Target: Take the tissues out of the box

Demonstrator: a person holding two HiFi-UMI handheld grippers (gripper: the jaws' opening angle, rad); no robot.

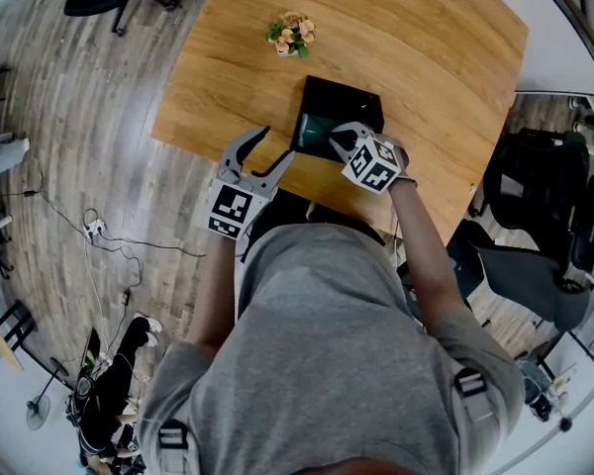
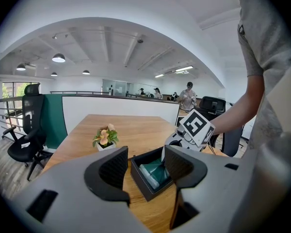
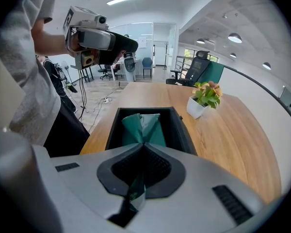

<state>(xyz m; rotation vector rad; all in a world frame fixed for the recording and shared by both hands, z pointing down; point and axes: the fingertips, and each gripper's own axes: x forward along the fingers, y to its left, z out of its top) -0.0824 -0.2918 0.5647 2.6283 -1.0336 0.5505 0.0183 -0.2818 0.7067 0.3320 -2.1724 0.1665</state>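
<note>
The right gripper has its 2 jaws closed on a fold of green tissue, whose peak rises out of the open black box. The box's long side runs away from this gripper, near the wooden table's closest edge. The left gripper hovers just beside the box, jaws apart and empty. Beyond stand a flower pot and an office chair.

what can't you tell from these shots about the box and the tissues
- Floor of the box: right gripper view, hidden behind the pinched tissue and the right tongs.
- Part of the box: left gripper view, behind the left tongs.
- How many tissues remain: no view shows it.
</note>
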